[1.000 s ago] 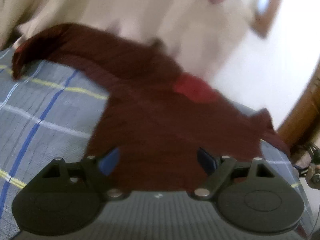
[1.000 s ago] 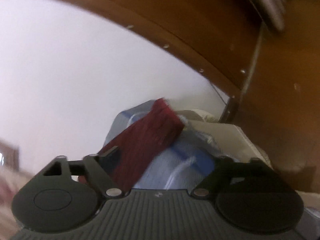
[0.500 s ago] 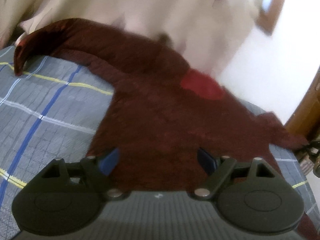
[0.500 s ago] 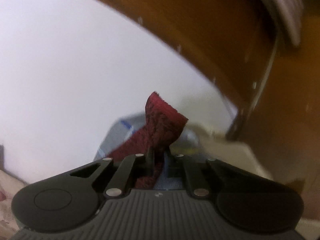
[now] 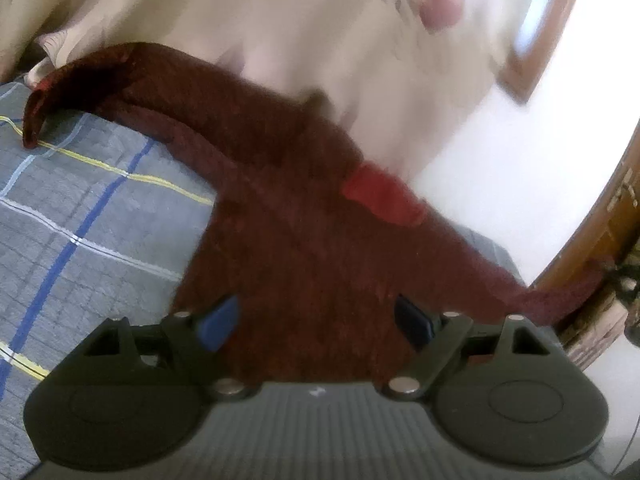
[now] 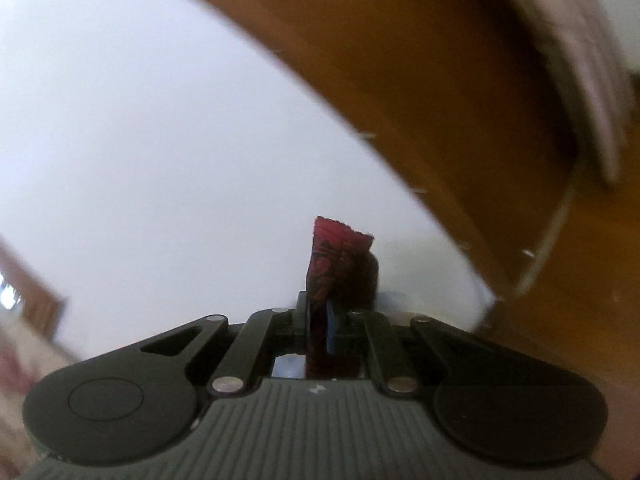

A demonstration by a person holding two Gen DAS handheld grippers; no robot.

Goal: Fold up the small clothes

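Observation:
A dark maroon knit sweater (image 5: 288, 240) with a red neck patch (image 5: 380, 196) lies spread on a grey plaid bedcover (image 5: 80, 208). Its left sleeve (image 5: 80, 76) curls at the far left. Its right sleeve (image 5: 560, 296) stretches off to the right, lifted off the bed. My left gripper (image 5: 316, 320) is open and empty, just above the sweater's lower body. My right gripper (image 6: 320, 320) is shut on the right sleeve's cuff (image 6: 340, 256), which sticks up between the jaws, and holds it up in the air.
A person in pale clothing (image 5: 320, 40) stands behind the bed. White wall (image 6: 160, 140) and a brown wooden wardrobe (image 6: 440, 80) fill the right wrist view. Wooden furniture (image 5: 600, 220) stands at the bed's right side.
My right gripper closed on the sleeve cuff and lifted it away from the bed. The right sleeve has been pulled out to the right. My left gripper stayed open over the sweater.

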